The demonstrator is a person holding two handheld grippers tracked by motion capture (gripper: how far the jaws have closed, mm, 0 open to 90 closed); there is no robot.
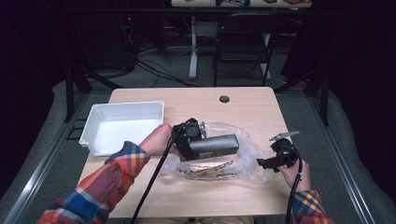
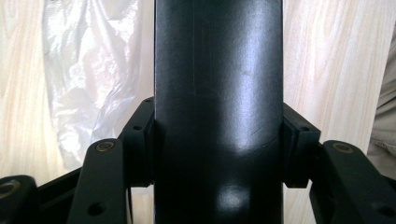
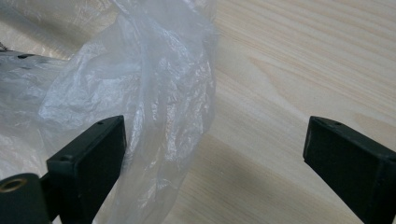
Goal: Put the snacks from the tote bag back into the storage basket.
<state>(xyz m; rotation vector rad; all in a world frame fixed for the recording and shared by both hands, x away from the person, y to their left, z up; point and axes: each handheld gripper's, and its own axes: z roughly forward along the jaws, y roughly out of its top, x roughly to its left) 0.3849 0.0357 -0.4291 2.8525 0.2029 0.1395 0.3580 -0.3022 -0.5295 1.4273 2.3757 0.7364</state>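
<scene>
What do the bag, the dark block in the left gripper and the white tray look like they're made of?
Bag: thin clear plastic film, crinkled and glossy, with the table visible through it.
Dark block: smooth black or dark grey with a soft sheen and a few faint scuffs; probably hard plastic or coated metal, I can't tell which.
White tray: looks like moulded plastic, an even matte white with rounded corners.

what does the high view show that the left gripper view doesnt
High view alone: the white bin at the table's left, the right gripper open at the bag's edge, plaid sleeves, and something yellowish inside the bag. Left gripper view alone: both pads pressed against the black block's sides. Shared: the black block, the clear plastic bag and the wooden table.
</scene>
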